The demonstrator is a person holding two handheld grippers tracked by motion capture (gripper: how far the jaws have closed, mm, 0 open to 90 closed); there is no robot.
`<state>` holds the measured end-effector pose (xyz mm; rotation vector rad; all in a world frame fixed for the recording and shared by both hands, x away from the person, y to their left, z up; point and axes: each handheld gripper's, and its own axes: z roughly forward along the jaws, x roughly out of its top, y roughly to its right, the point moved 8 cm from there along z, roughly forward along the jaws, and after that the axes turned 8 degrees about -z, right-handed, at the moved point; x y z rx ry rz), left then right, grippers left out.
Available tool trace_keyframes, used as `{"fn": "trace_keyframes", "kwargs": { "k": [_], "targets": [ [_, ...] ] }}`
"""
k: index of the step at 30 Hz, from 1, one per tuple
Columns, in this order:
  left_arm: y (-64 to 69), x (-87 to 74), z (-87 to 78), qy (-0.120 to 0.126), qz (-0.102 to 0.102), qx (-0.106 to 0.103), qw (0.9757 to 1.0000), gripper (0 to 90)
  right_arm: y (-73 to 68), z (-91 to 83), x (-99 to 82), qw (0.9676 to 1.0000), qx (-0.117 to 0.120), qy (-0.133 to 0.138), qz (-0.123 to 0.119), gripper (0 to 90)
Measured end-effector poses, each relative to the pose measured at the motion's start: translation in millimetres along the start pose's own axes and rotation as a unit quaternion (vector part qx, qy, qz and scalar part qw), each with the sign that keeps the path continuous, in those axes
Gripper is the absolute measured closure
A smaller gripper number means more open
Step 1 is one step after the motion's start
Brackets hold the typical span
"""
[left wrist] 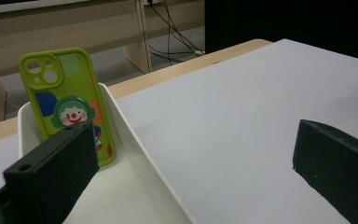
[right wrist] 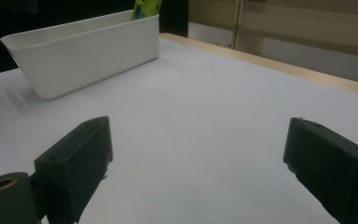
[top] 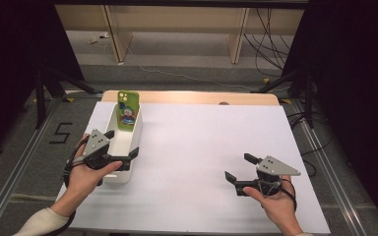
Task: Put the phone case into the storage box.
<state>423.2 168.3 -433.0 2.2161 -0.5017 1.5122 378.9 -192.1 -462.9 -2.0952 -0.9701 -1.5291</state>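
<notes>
White sheet (top: 202, 147) covers most of the tabletop; bare wood strip (top: 192, 97) shows along the far edge.

White oblong bin (top: 121, 142) sits near the left edge of the sheet, long axis running from the near side toward the far-left corner. Green phone case (top: 128, 110) stands upright inside the bin at its far end, leaning on the end wall, camera cut-outs at top, clown print facing the near side. Top of the case rises above the rim.

Left gripper (top: 123, 147): held over the near end of the bin, jaws apart, nothing between them. In the left gripper view one jaw hangs over the bin interior, the other over the sheet outside the wall.

Right gripper (top: 239, 167): low over the sheet toward the near-right corner, well apart from the bin, jaws apart, empty, pointing left.
</notes>
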Motion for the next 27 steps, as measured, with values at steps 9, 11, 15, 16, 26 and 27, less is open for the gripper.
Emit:
{"fn": "trace_keyframes", "kwargs": {
  "k": [9, 11, 15, 16, 26, 27],
  "targets": [
    [1.3, -2.5, -3.7, 0.001, -0.001, -0.001, 1.0, 0.0, 0.1, -0.1, 0.2, 1.0, 0.0, 0.001, 0.0, 9.1],
    [1.1, -2.9, -4.1, 0.001, -0.001, -0.001, 1.0, 0.0, 0.0, -0.1, 0.4, 1.0, 0.0, 0.001, 0.0, 9.1],
    [1.3, -3.8, -3.5, 0.001, -0.002, -0.002, 1.0, 0.0, 0.7, -0.2, 0.9, 1.0, -0.001, 0.003, -0.001, 9.1],
    [1.3, -3.9, -3.5, 0.001, -0.002, -0.002, 1.0, 0.0, 0.8, -0.3, 0.9, 1.0, -0.001, 0.003, -0.001, 9.1],
    [0.6, -1.7, -5.3, 0.007, -0.006, -0.001, 1.0, 0.0, 1.9, -0.9, 1.5, 1.0, -0.003, 0.006, 0.001, 9.1],
    [0.7, -1.6, -5.4, 0.007, -0.006, -0.001, 1.0, 0.0, 2.2, -1.1, 1.6, 1.0, -0.004, 0.006, 0.0, 9.1]
  ]
}}
